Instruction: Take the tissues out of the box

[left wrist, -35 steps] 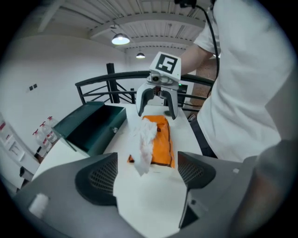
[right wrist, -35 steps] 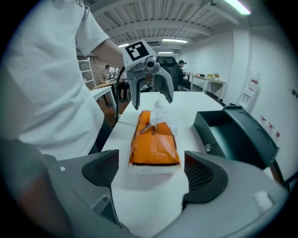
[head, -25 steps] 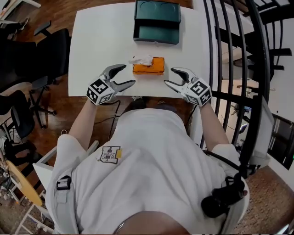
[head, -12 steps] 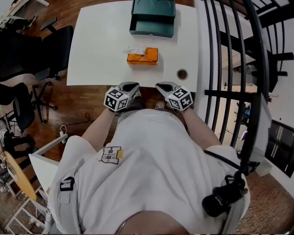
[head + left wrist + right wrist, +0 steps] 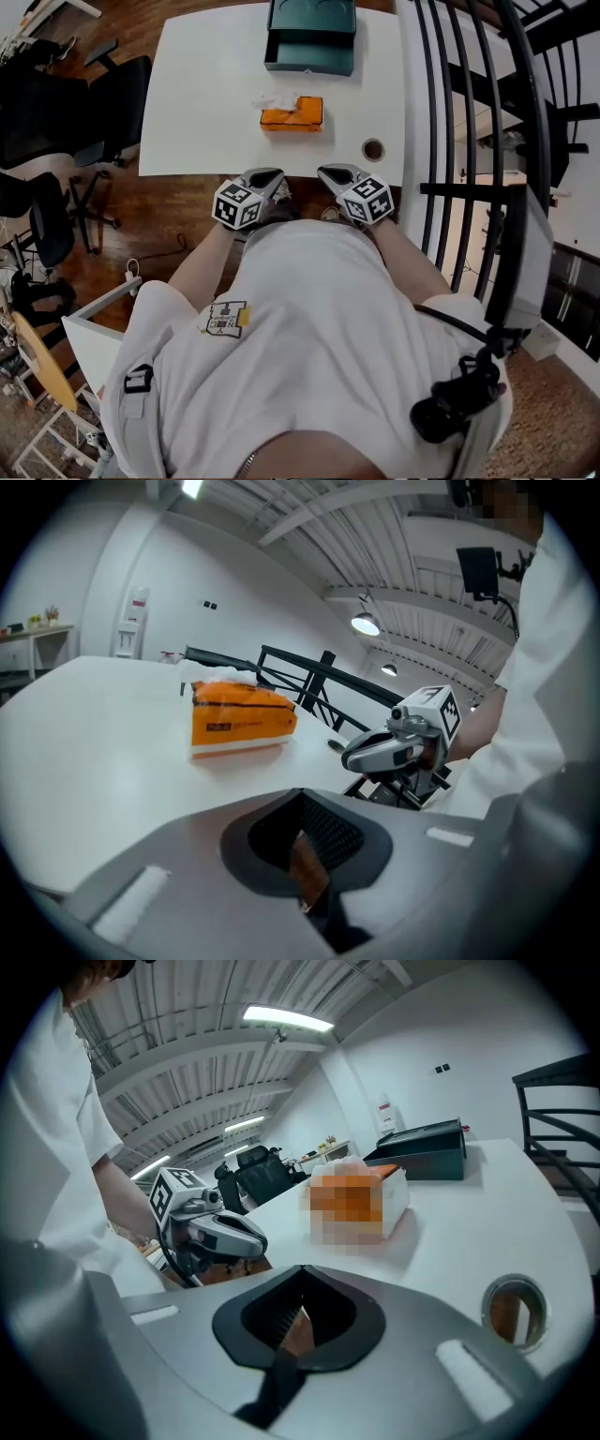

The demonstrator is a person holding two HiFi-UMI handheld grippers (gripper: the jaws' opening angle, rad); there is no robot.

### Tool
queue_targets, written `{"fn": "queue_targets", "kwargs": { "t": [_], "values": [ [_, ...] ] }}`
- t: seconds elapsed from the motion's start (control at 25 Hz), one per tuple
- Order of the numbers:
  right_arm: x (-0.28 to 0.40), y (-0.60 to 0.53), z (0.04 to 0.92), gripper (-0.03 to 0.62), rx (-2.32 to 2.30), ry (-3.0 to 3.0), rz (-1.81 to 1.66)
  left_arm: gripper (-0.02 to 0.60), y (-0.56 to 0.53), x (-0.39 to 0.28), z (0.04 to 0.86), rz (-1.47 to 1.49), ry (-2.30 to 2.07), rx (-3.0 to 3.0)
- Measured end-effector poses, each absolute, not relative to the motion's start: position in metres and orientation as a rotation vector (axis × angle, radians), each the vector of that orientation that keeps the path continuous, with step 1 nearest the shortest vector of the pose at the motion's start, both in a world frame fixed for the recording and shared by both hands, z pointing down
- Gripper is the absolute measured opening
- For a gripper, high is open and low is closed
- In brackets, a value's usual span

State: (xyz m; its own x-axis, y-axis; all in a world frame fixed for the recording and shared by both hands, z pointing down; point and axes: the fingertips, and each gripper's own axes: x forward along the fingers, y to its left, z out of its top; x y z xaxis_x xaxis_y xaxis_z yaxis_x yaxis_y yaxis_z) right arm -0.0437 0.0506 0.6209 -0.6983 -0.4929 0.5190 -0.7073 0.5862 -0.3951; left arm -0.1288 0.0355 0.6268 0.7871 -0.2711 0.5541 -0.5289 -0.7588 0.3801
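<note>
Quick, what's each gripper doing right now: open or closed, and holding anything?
Left gripper: closed, holding nothing.
Right gripper: closed, holding nothing.

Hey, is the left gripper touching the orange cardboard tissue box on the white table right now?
Apart. The head view shows the left gripper at the near edge, with bare white table between it and the orange cardboard tissue box.

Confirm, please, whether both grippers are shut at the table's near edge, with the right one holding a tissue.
No: the right gripper view shows the right gripper shut on nothing. The tissue sits in the orange box. The left gripper is shut too, both at the near edge of the table.
</note>
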Motion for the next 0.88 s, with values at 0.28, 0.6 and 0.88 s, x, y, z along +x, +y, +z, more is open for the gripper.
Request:
{"fn": "queue_targets", "kwargs": {
  "t": [0.28,0.6,0.88],
  "values": [
    [-0.044,0.044,0.619,0.000,0.989,-2.460,0.813,0.000,0.029,-0.127,0.625,0.636,-0.592,2.454],
    [-0.040,0.039,0.618,0.000,0.996,-2.437,0.779,0.000,0.026,-0.129,0.625,0.644,-0.587,2.456],
    [-0.040,0.035,0.615,0.000,0.986,-2.432,0.748,0.000,0.025,-0.131,0.623,0.647,-0.590,2.459]
  ]
}}
